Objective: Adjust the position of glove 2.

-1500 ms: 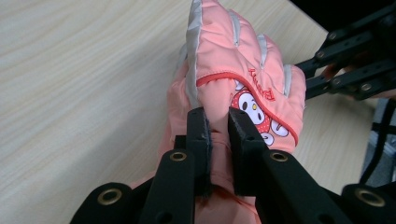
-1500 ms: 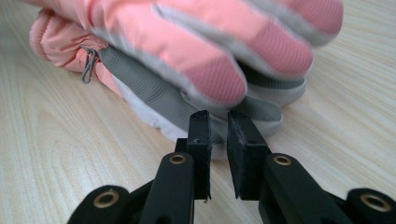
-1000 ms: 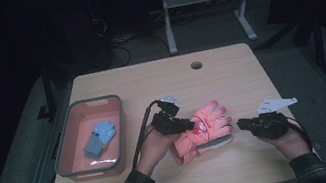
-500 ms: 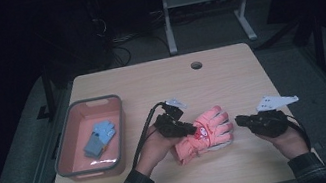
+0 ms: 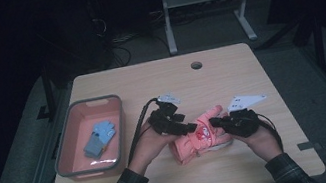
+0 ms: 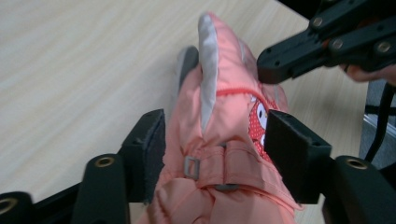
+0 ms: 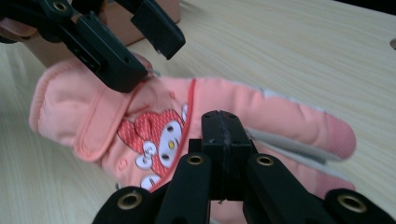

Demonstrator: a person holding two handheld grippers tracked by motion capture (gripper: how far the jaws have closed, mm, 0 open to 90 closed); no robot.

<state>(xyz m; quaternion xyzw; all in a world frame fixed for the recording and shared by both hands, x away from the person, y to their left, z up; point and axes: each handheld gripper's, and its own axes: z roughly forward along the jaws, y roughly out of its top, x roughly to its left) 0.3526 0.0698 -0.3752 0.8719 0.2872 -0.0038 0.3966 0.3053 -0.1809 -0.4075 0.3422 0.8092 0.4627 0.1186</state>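
Glove (image 5: 198, 138), pink, padded and soft, lies flat on the table (image 5: 229, 74) between both grippers; left gripper (image 6: 212, 149) straddles its strapped cuff with jaws just opening, right gripper (image 7: 219, 130) is clenched empty above it; judged light, floppy, best gripped at the cuff.

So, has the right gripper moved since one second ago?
Yes. In the high view the right gripper has moved left, away from the table's right edge, and now reaches the pink glove with its fingers shut.

Pink glove (image 5: 199, 138) — padded, cartoon patch on the back, strap at the cuff. Lies flat on the desk (image 5: 159, 79) — near its front edge.
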